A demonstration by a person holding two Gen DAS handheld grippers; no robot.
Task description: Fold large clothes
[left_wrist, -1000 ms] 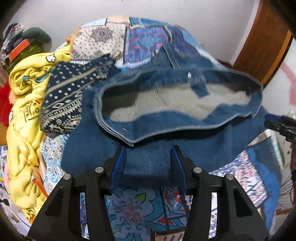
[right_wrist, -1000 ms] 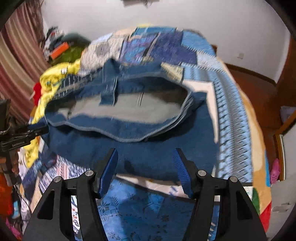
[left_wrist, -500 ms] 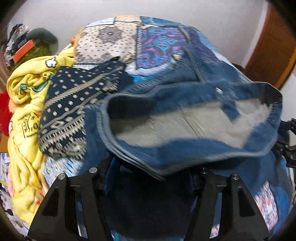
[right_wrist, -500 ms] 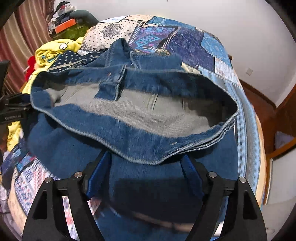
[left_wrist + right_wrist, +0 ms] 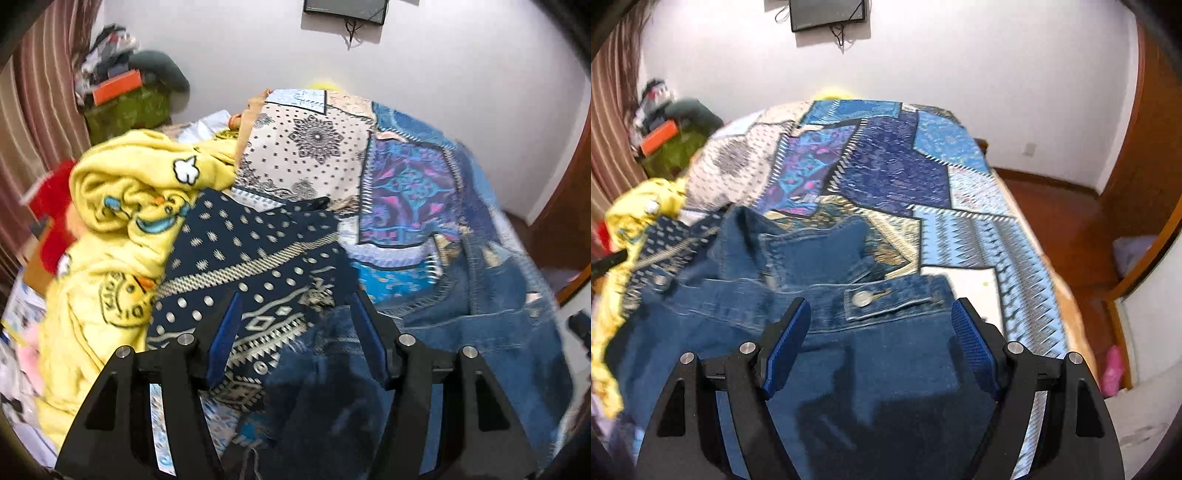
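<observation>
A bed (image 5: 960,229) covered by a patchwork quilt (image 5: 886,166) in blue, purple and cream carries everything. On it, nearest the cameras, lies a denim jacket (image 5: 879,387), beside a navy patterned cloth (image 5: 258,266) along its left edge. A crumpled yellow printed garment (image 5: 122,221) sits further left.

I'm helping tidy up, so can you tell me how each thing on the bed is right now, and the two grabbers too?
denim jacket: lying rumpled on the bed, cuff snap fastened.
navy patterned cloth: folded, beside the jacket.
yellow blanket: bunched in a heap.
patchwork bedspread: spread flat.
left gripper: open, holding nothing.
right gripper: open, over the denim.
</observation>
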